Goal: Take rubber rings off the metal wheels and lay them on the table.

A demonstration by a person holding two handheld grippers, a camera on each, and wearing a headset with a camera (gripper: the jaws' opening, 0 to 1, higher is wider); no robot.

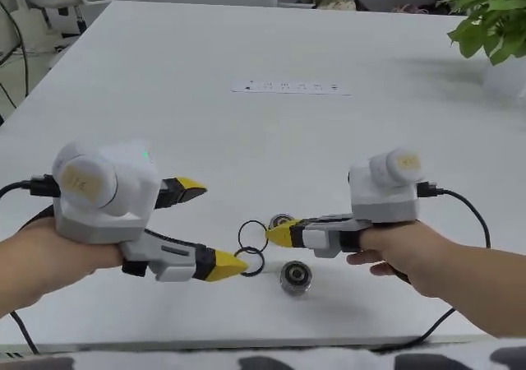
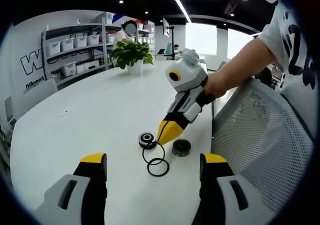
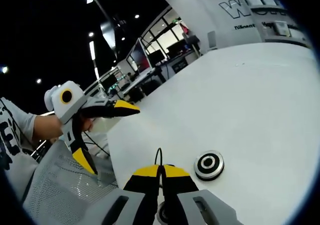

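My right gripper (image 1: 275,235) is shut on the edge of a thin black rubber ring (image 1: 251,235), low over the white table (image 1: 246,140). In the right gripper view the ring (image 3: 159,156) sticks up from between the closed yellow tips (image 3: 160,169). A second rubber ring (image 1: 251,263) lies flat just in front of it. One metal wheel (image 1: 282,221) sits behind the right tip, another metal wheel (image 1: 295,275) nearer the front edge. My left gripper (image 1: 208,227) stands open left of the rings, holding nothing; its view shows both rings (image 2: 158,167) and wheels (image 2: 181,147) ahead.
A row of sockets (image 1: 292,87) is set in the table's middle. A potted plant (image 1: 491,20) stands at the far right corner. Cables trail from both grippers off the front edge. A mesh chair (image 2: 260,145) is behind the front edge.
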